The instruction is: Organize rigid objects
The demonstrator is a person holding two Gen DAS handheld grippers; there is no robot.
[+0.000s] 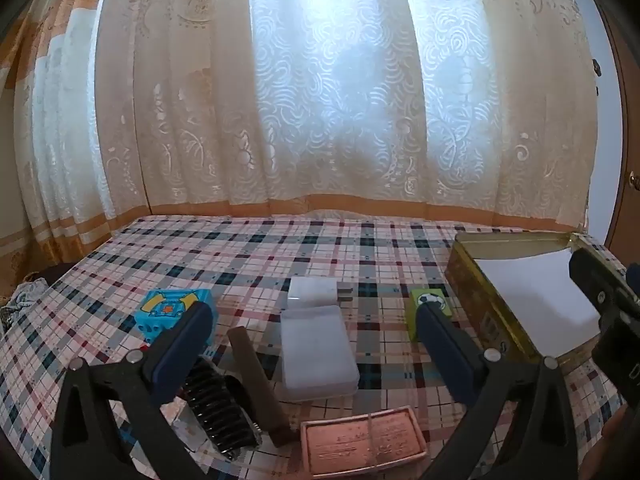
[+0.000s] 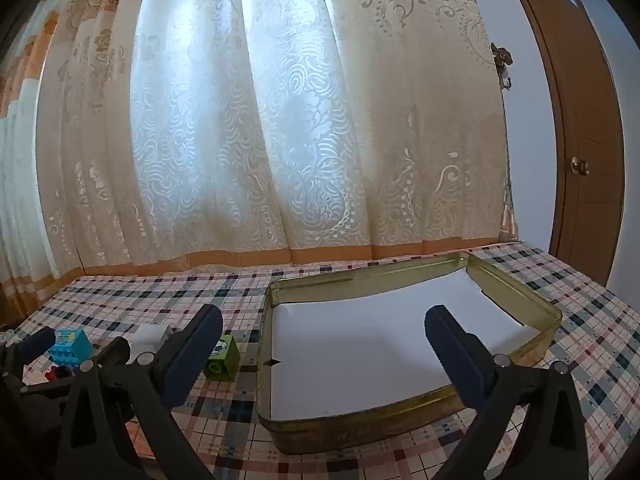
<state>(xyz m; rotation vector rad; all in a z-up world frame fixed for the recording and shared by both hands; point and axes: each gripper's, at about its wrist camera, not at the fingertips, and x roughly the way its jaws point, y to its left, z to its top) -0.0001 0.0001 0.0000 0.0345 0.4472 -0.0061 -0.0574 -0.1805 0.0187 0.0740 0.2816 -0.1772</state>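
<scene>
Two handheld grippers hover above a table covered in a plaid cloth (image 1: pixel 248 248), with patterned lace curtains (image 1: pixel 320 100) hanging behind it. The left gripper (image 1: pixel 316 344) has its dark padded fingers spread wide apart, nothing between the pads, and points down over a scatter of small items. A frosted white plastic case (image 1: pixel 316 348) lies flat between the fingers, with a smaller clear box (image 1: pixel 313 292) just beyond it. To its left a brown bar (image 1: pixel 256 380) lies at a slant, beside a black ribbed object (image 1: pixel 218 404) whose nature cannot be told. A blue toy brick (image 1: pixel 170 310) with a printed top stands partly behind the left finger, and a green toy brick (image 1: pixel 430 306) printed with a football sits behind the tip of the right finger. Nearest the camera lies a copper-coloured rectangular lid or plaque (image 1: pixel 360 444) with embossed lettering too blurred to read.

The right gripper (image 2: pixel 324 344) likewise holds its fingers fully apart and empty, poised over an open gold-coloured tin (image 2: pixel 400 432) lined with white paper (image 2: pixel 360 352); the tin holds no objects. The tin stands on the right part of the table, the green brick just beside its left wall. A brown door (image 2: pixel 588 160) with a round knob stands at far right.
</scene>
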